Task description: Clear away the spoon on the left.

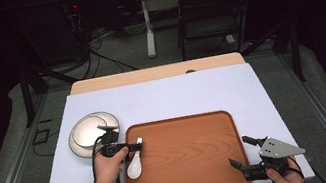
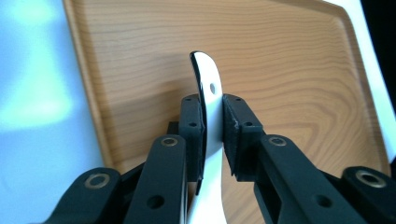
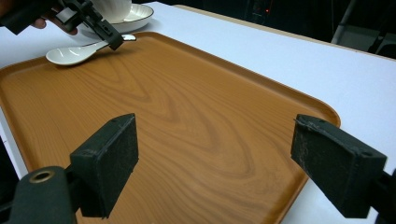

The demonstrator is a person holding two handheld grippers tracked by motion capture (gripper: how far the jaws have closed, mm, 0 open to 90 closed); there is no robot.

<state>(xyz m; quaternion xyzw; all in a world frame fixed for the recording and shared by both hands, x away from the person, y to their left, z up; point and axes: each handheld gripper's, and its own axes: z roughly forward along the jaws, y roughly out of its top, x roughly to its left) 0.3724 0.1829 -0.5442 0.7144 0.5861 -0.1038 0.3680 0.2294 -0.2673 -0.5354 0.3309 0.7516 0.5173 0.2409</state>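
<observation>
White-covered desk [image 1: 162, 96]: left gripper [image 1: 132, 146] fingers straddle the spoon [image 1: 134, 167] handle, barely loosened, bowl toward six o'clock on the tray [image 1: 187, 155]; right gripper [image 1: 240, 152] released.

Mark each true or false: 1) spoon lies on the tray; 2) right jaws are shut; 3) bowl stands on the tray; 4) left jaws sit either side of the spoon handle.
1) The spoon lies on the tray: true, near its left edge.
2) The right gripper has its jaws shut: false, they stand wide apart over the tray with nothing between them.
3) The bowl stands on the tray: false, it sits on a plate left of the tray.
4) The left gripper has its jaws either side of the spoon handle: true.
</observation>
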